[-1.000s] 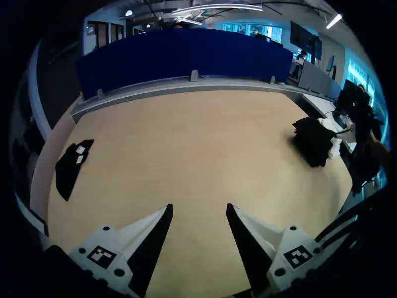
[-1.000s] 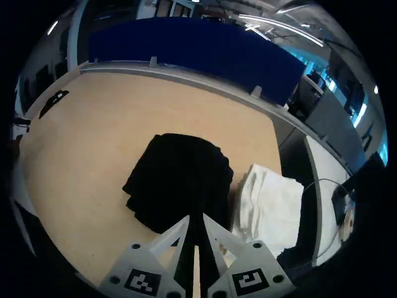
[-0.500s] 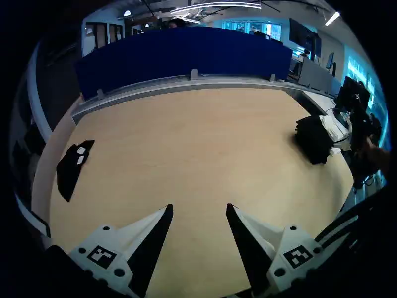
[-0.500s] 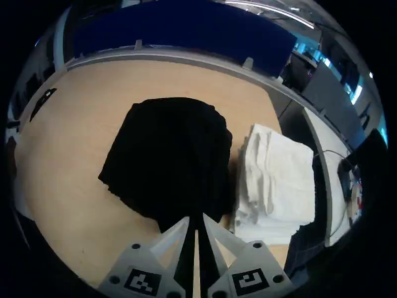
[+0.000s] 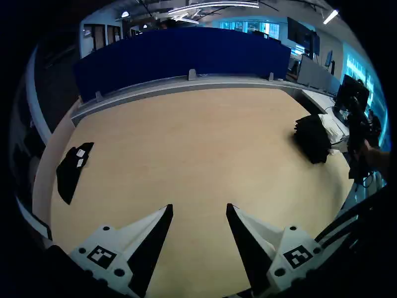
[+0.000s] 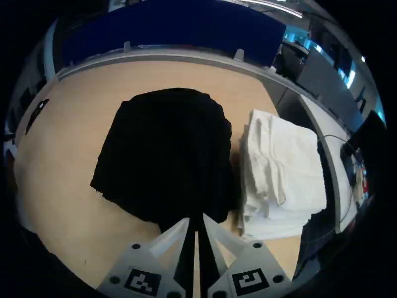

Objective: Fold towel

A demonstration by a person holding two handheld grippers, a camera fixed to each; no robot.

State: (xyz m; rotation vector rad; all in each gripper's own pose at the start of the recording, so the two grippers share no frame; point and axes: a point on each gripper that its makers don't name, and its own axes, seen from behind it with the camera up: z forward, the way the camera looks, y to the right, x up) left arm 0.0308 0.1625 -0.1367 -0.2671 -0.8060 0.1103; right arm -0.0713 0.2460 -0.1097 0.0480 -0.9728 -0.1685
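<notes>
My right gripper (image 6: 196, 217) had its fingers clenched almost together, with only a thin sliver between them. The tips sat at the near edge of the black towel pile (image 6: 168, 154). Black pads against black cloth made it hard to tell whether any fabric was caught, and I could make out none. The pile lay straight ahead at 12 o'clock, loosely squared on the table (image 6: 59, 169). A stack of white towels (image 6: 285, 169) sat at 2 o'clock, just beside the black pile and seemingly touching it along one side. I judged that I had aimed low at the near edge because a single layer is easiest to lift off there. The fingers would have to part before they could take one.

My left gripper (image 5: 198, 205) hung with its fingers released and spread wide, grasping nothing, over bare wood. I took that as deliberate: the open middle of the table was where a towel could be laid out flat, and a ready left could catch the second corner. From there the black pile (image 5: 312, 138) lay at 2 o'clock, well apart, near the table's far edge. A small dark item with pale tags (image 5: 72, 169) lay at 9 o'clock, clear of the working space. A blue divider (image 5: 183, 54) closed the table off at 12 o'clock.
</notes>
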